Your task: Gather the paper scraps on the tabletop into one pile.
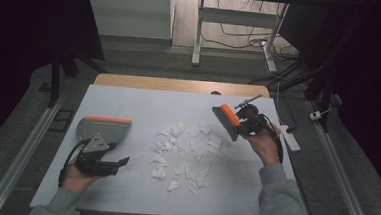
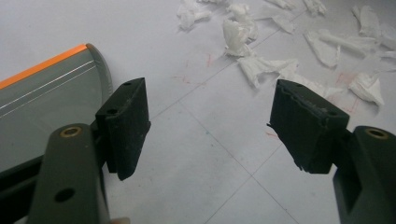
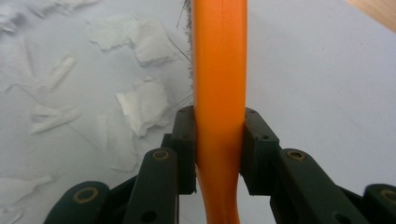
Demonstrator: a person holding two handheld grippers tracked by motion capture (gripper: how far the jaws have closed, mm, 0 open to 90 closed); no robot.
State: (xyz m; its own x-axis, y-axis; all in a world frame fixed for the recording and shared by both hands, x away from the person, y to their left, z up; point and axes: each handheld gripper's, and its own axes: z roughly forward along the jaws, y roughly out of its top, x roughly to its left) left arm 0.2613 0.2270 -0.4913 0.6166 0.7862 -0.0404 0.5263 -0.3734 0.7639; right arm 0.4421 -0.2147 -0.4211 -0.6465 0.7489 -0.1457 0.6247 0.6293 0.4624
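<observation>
Clamped in my right tool (image 3: 219,149), orange brush handle (image 3: 219,70) feels stiff; light, flimsy paper scraps (image 1: 188,155) lie left of it, dustpan (image 1: 103,129) just beside my spread-jawed, empty left tool (image 2: 210,126).

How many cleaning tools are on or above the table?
2: the grey dustpan lies at the table's left; the orange brush is held above the right side by the right tongs.
</observation>
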